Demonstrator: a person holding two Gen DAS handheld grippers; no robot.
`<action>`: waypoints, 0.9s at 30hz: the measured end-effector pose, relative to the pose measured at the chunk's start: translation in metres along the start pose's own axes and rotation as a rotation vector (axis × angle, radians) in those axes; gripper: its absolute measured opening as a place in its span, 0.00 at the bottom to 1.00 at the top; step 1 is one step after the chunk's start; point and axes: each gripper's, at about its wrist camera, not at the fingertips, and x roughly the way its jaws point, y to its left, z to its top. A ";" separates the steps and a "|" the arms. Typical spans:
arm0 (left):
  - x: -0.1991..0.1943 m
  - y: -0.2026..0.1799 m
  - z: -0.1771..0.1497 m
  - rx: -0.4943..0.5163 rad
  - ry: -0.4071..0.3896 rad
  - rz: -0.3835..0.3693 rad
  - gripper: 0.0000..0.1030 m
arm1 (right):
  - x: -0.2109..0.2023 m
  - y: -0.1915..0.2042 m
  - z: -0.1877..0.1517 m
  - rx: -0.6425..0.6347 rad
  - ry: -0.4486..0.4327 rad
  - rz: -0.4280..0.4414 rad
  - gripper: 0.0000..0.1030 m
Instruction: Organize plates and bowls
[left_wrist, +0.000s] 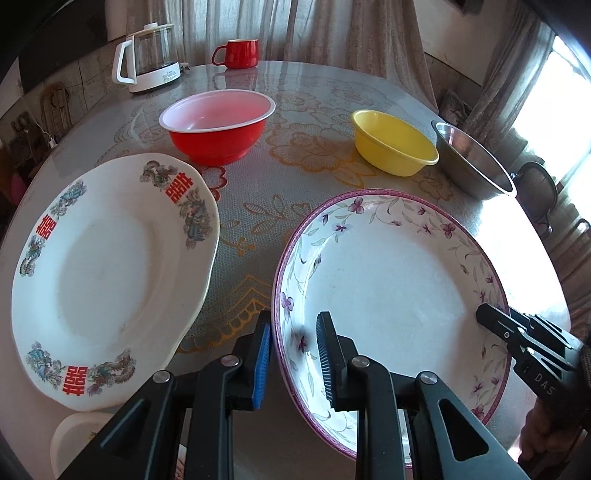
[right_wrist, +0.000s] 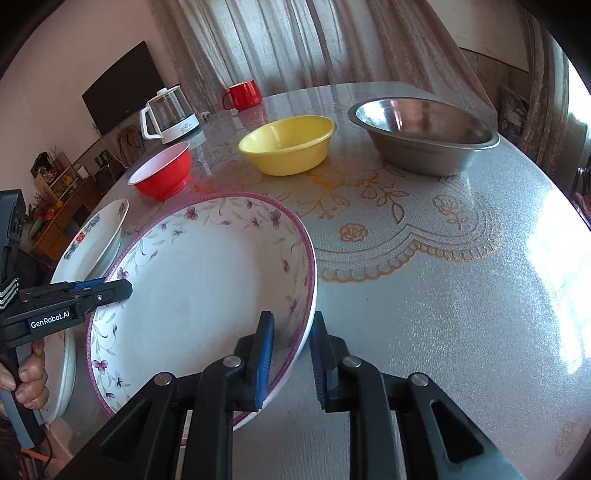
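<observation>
The left gripper (left_wrist: 293, 360) straddles the near-left rim of the deep white plate with a purple rim and small purple flowers (left_wrist: 399, 280), one blue-padded finger outside the rim and the other inside the well; the jaws stand partly apart with a visible gap on either side of the rim, so they bracket it rather than pinch it. The right gripper (right_wrist: 291, 360) does the same at the plate's right rim (right_wrist: 199, 288), its left finger over the plate's inner slope and its right finger outside above the table; there too the fingers are spread with space around the rim, and whether either pad touches the china I cannot tell. This flowered plate sits at the near edge of the round table covered in a grey lace-patterned cloth with gold flowers (right_wrist: 424, 280); just beside it to the left lies a shallow white plate with red characters and painted dragons on its rim (left_wrist: 110, 273), apart from it. Farther back stand a red plastic bowl with a white inside (left_wrist: 218, 125), a yellow plastic bowl (left_wrist: 393, 147) and a stainless steel bowl (right_wrist: 424, 136), set in a loose row; behind them are a red mug (left_wrist: 238, 53) and a glass kettle with a white handle and base (left_wrist: 147, 57).
</observation>
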 end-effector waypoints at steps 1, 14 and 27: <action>-0.001 -0.003 -0.001 0.012 -0.004 0.017 0.23 | 0.000 0.001 0.000 -0.004 -0.002 -0.006 0.19; -0.007 -0.006 -0.016 0.010 -0.004 0.040 0.23 | -0.011 0.005 -0.017 0.074 -0.023 0.013 0.20; -0.021 0.002 -0.029 0.000 -0.055 0.054 0.23 | -0.015 0.025 -0.023 -0.002 0.009 -0.026 0.25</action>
